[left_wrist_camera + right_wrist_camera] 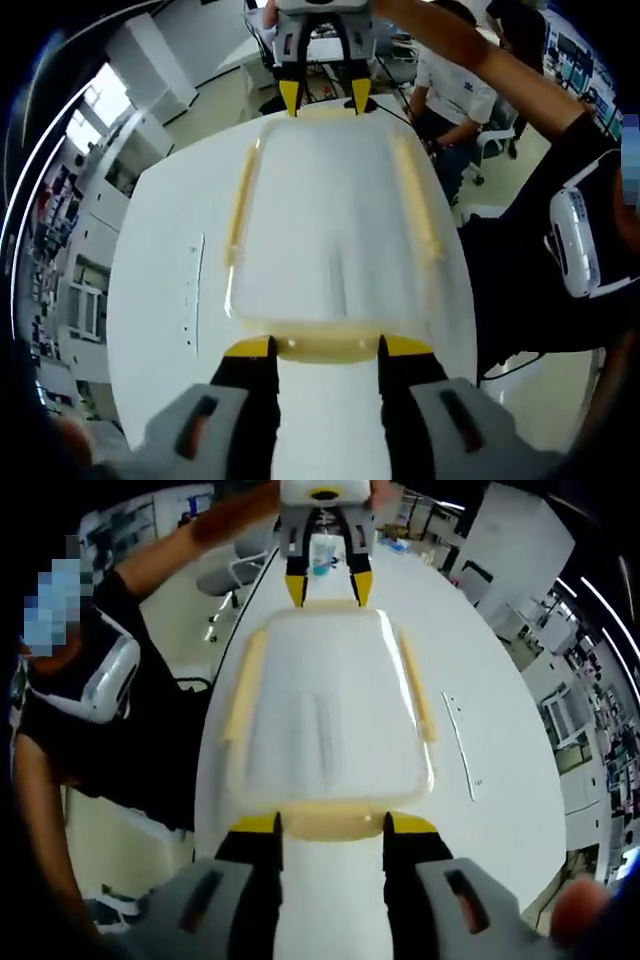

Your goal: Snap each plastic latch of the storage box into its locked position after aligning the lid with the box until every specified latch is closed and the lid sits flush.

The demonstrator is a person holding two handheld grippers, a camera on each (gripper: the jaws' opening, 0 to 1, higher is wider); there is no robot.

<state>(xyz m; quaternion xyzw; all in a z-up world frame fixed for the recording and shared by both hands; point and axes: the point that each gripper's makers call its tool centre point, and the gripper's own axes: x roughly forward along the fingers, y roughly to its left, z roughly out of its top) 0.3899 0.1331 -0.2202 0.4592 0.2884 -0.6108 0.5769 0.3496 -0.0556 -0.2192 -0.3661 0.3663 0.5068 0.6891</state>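
A clear storage box (pixel 330 240) with yellow latches lies lengthwise on the white surface (pixel 150 300). The left hand-held gripper (pixel 327 347) and right hand-held gripper (pixel 331 823) face each other at opposite ends, jaws apart, straddling the end latches.

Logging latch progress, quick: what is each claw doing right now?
Left claw: open, jaws astride the near end latch.
Right claw: open, jaws astride the opposite end latch.

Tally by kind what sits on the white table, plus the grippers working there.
Clear plastic storage box with pale yellow latches: 1
Flat white strip with small holes: 1
Yellow-tipped two-jaw grippers, left gripper and right gripper: 2
Total: 4
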